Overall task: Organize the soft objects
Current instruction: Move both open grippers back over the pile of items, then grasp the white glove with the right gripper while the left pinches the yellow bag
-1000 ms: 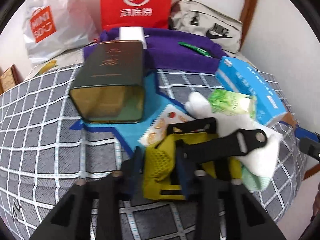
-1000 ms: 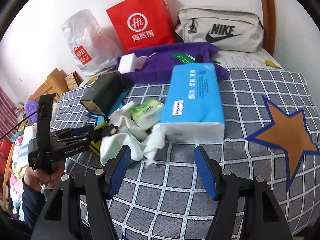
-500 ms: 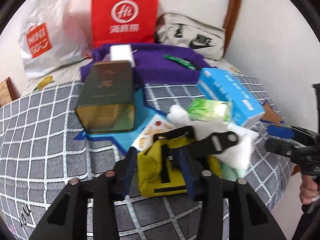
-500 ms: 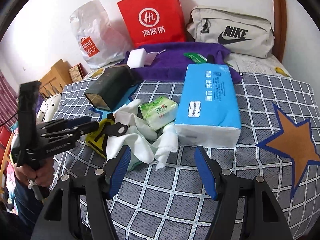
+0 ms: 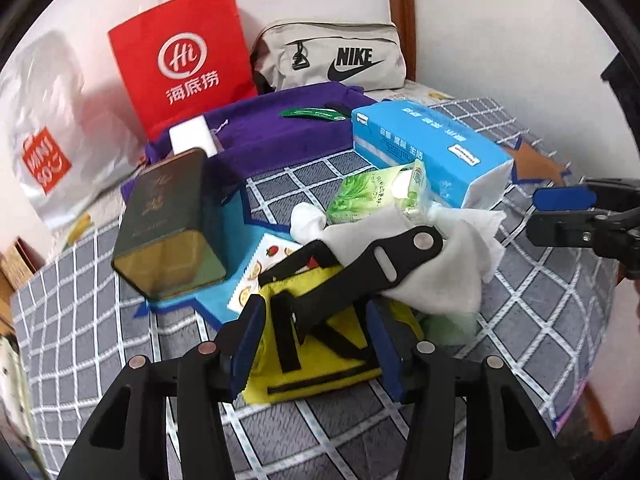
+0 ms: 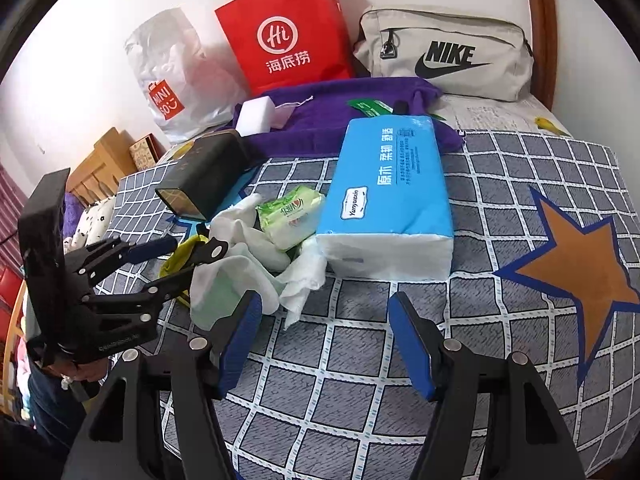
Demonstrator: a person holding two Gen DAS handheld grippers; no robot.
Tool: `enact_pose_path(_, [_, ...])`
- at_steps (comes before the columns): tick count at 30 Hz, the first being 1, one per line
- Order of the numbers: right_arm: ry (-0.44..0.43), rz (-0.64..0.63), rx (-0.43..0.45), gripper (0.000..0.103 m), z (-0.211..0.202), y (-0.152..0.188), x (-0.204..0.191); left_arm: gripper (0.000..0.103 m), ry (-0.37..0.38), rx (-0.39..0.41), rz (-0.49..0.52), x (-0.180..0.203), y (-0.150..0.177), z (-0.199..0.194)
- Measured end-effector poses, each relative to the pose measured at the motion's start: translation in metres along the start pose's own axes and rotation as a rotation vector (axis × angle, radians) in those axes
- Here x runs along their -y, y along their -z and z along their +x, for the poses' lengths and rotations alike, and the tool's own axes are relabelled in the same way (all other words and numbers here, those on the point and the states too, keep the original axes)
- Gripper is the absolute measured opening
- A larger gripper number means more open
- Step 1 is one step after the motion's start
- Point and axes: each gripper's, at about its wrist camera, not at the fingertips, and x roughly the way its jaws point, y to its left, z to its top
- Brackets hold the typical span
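- Underneath everything lies a bed cover of grey squares with white lines, with an orange star edged in blue at my right.
- Behind it a white wall rises, with a brown wooden bedpost in the corner and a wooden cabinet off to the left.
- Against the wall stand a red paper bag, a white plastic shopping bag and a beige Nike pouch, zipped shut; what any of them holds I cannot tell.
- Just in front of them a purple towel lies with a white sponge block and a green tag on it.
- A dark green tin lies on its side on a blue star patch, its closed end toward me.
- A blue tissue pack lies flat, with a small green tissue packet just beside it and white cloths heaped against both.
- My left gripper straddles a yellow pouch with black straps lying on the cover by the cloths; its jaws are opening, the pouch between them, the blue pads just off its sides.
- My right gripper hangs wide and empty over bare cover, near the cloths.
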Motion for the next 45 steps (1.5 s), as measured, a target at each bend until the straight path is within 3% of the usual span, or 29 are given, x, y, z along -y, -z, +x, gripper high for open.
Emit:
enact_pose_path(6, [0.002,-0.002,-0.009,0.065,0.002,0.003,0.0,0.047,-0.073,0.024,0.076,0.009,-0.009,0.013])
enact_pose_path(8, [0.004,-0.002,-0.012,0.065,0.003,0.004,0.0,0.019,-0.036,0.032,0.077,0.006,-0.011,0.011])
enact_pose_path(11, [0.012,-0.01,-0.02,0.065,0.005,0.005,-0.001,0.009,-0.02,0.044,0.063,0.003,-0.012,0.005])
enact_pose_path(19, [-0.007,-0.028,-0.012,0.065,0.006,0.003,-0.01,0.008,0.069,0.093,-0.043,-0.019,-0.01,-0.022])
enact_pose_path(28, [-0.014,-0.067,-0.024,0.065,0.008,0.003,-0.024,0.008,0.089,0.044,-0.113,-0.027,-0.009,-0.005])
enact_pose_path(30, [-0.01,-0.065,-0.024,0.065,0.008,0.002,-0.024,0.012,0.091,0.038,-0.123,-0.028,-0.012,-0.003])
enact_pose_path(32, [-0.01,-0.056,-0.027,0.065,0.008,0.003,-0.022,0.022,0.09,0.035,-0.135,-0.031,-0.015,-0.004])
enact_pose_path(34, [-0.009,-0.048,-0.03,0.065,0.008,0.003,-0.018,0.044,0.098,0.042,-0.152,-0.034,-0.016,-0.006])
enact_pose_path(36, [-0.009,-0.042,-0.036,0.065,0.01,0.004,-0.015,0.056,0.116,0.052,-0.18,-0.038,-0.018,-0.008])
enact_pose_path(40, [-0.018,-0.017,-0.045,0.065,0.014,0.004,-0.01,0.056,0.134,0.053,-0.215,-0.041,-0.027,-0.001])
enact_pose_path(45, [-0.021,-0.03,-0.058,0.065,0.018,0.005,-0.01,0.055,0.148,-0.024,-0.228,-0.038,-0.025,0.024])
